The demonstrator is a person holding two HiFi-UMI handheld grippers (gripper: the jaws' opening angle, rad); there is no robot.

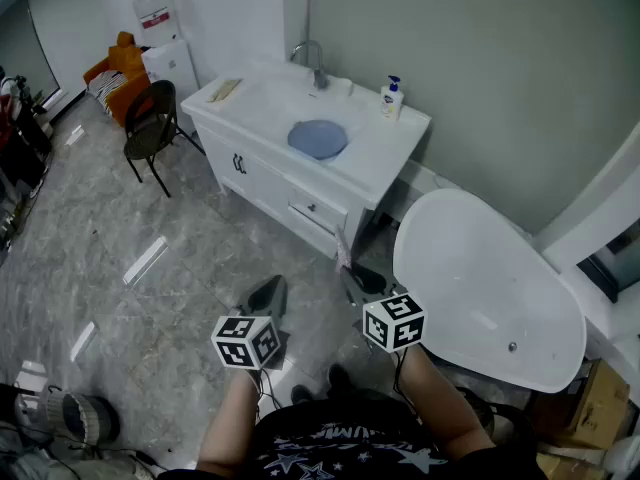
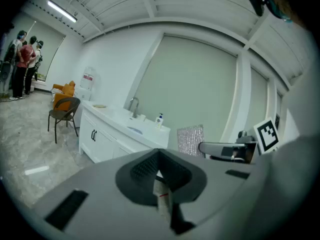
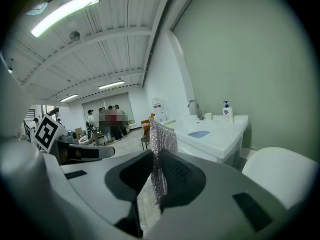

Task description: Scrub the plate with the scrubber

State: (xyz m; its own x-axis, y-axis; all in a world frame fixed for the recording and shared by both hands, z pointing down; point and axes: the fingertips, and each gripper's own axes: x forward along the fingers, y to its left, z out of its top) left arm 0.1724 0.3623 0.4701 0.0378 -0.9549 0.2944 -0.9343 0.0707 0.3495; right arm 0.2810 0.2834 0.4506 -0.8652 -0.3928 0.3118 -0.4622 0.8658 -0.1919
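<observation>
A blue plate [image 1: 318,138] lies on the white sink counter [image 1: 395,148], well ahead of both grippers; it also shows as the plate [image 2: 134,130] and the plate [image 3: 199,134]. My right gripper [image 3: 157,184] is shut on a silver mesh scrubber [image 3: 161,154], which stands up from between the jaws. The scrubber [image 2: 191,140] appears in the left gripper view too, at the tip of the right gripper [image 2: 220,148]. My left gripper [image 2: 159,176] is shut with nothing in it. In the head view the left gripper [image 1: 268,293] and right gripper [image 1: 358,283] hover over the floor, short of the counter.
On the counter stand a faucet [image 1: 312,63] and a soap bottle [image 1: 391,98]. A large white tub [image 1: 490,288] sits to the right, close to my right arm. A chair [image 1: 152,123] and a water dispenser [image 1: 160,28] are at the far left. Several people [image 3: 107,121] stand in the background.
</observation>
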